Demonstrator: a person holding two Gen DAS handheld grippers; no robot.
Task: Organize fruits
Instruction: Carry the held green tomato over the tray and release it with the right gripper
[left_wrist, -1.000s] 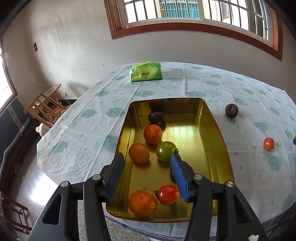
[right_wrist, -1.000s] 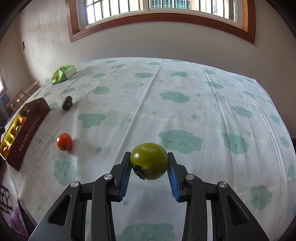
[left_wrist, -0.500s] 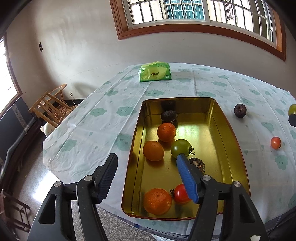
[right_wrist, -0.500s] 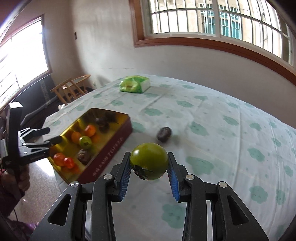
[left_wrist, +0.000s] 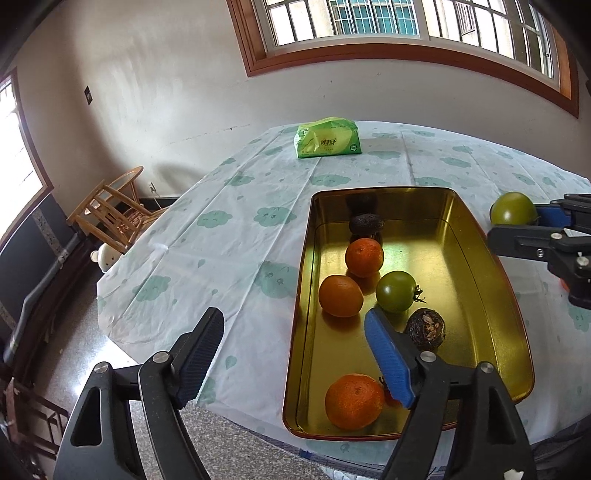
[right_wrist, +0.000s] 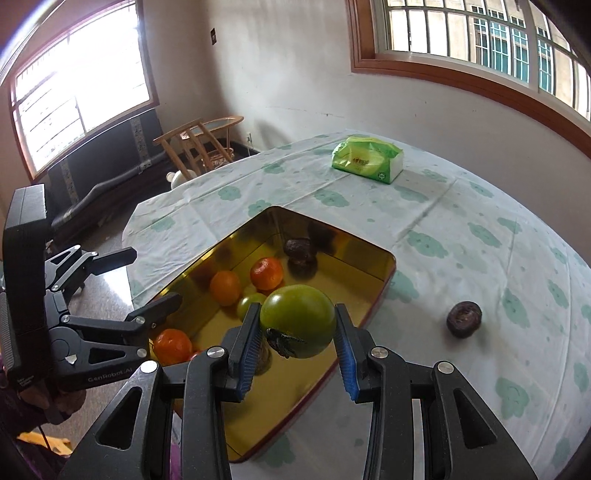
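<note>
The round table (left_wrist: 236, 229), under a thin, creased white cloth printed with pale green clouds, carried a rectangular gold metal tin (right_wrist: 384, 273) with glossy, mirror-like walls near its edge. A second before, the right wrist view had faced open cloth with the tin far off to the left; now the tin filled the middle of that view and the smooth green tomato (right_wrist: 297, 320) hung above its shiny floor, clamped between the blue ribbed pads of the right gripper (right_wrist: 297, 345). From the left wrist view the same tomato (left_wrist: 512, 209) had come into sight beyond the tin's right rim.

The left gripper (left_wrist: 295, 356) stood over the tin's near left corner, and its jaws had just been opening, with nothing between them.

A soft green tissue pack (left_wrist: 327, 137) lay toward the far edge. Inside the tin sat three dimpled orange mandarins, the nearest (left_wrist: 354, 401) at the near wall, a second green tomato (left_wrist: 396, 291), and two wrinkled dark passion fruits (left_wrist: 425, 328). Another dark wrinkled fruit (right_wrist: 464, 319) rested on the cloth right of the tin.
</note>
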